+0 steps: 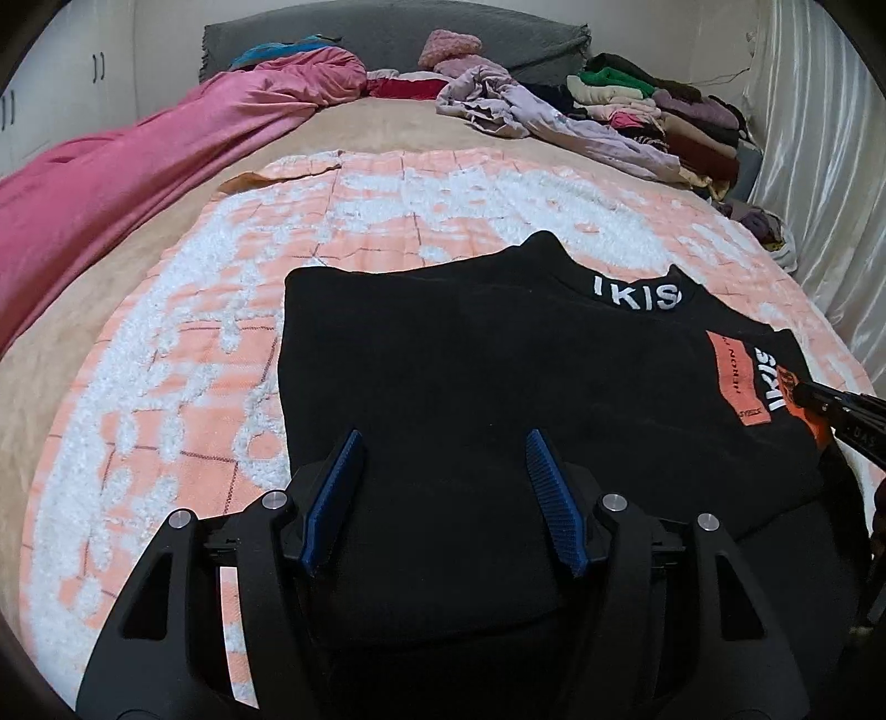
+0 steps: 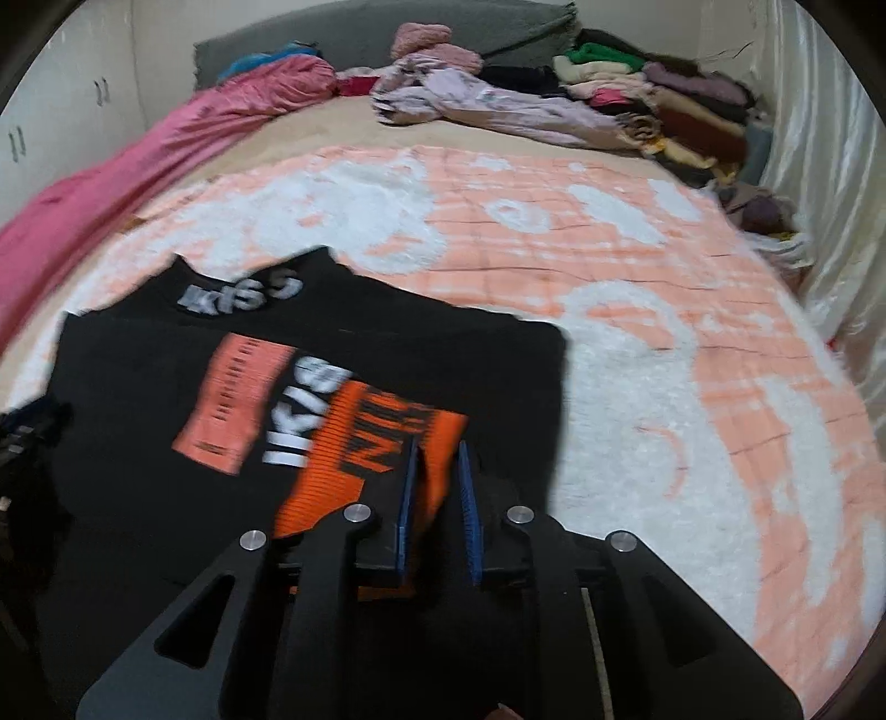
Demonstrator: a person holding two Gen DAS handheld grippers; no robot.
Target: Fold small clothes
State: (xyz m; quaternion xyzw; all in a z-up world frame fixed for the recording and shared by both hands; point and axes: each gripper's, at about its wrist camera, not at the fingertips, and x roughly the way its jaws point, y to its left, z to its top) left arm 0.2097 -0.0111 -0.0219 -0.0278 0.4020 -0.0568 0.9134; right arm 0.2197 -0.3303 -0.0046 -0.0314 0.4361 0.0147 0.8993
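Observation:
A black top (image 1: 470,354) with white lettering and orange patches lies partly folded on the orange-and-white blanket (image 1: 194,343). My left gripper (image 1: 443,443) hovers open over its near left part, holding nothing. My right gripper (image 2: 437,451) is shut on an orange-printed fold of the same black top (image 2: 166,498) and holds it over the front print; that view is motion-blurred. The right gripper also shows at the right edge of the left wrist view (image 1: 814,401).
A pink cover (image 1: 138,166) lies along the left of the bed. A lilac garment (image 1: 531,111) and a stack of folded clothes (image 1: 664,116) sit at the far right by the curtain (image 1: 819,183). A grey headboard (image 1: 387,33) is at the back.

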